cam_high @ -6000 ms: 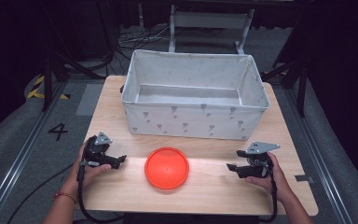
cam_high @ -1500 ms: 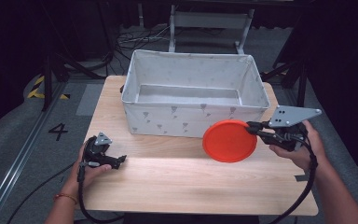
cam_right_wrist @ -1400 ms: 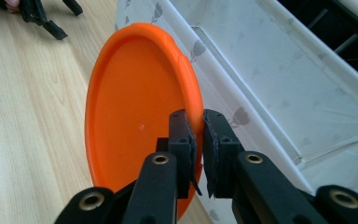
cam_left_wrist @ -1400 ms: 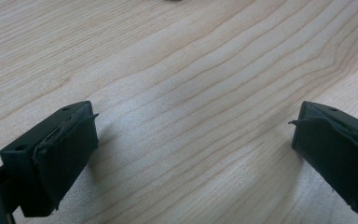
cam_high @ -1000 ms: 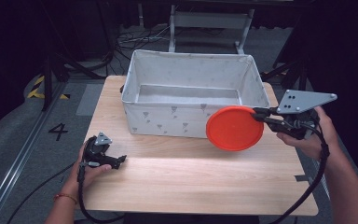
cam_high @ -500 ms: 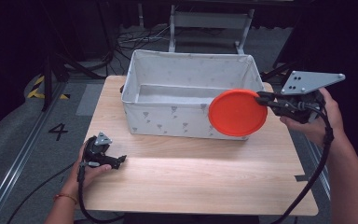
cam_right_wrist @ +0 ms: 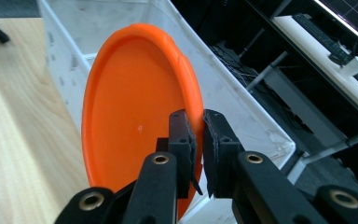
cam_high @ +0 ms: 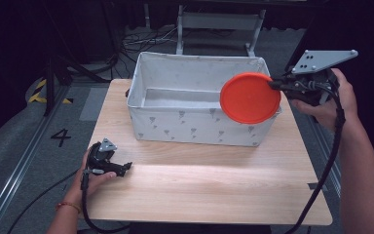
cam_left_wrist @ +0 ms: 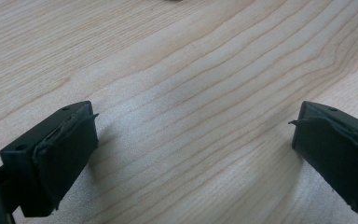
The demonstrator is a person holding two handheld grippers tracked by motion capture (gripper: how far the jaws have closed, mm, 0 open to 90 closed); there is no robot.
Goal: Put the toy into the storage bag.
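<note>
The orange plate point(cam_high: 250, 97) has risen over the bin's point(cam_high: 175, 129) corner, its rim clamped in the right tool point(cam_high: 275, 85).

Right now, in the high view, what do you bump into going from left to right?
Left gripper → bin → orange plate → right gripper
</note>
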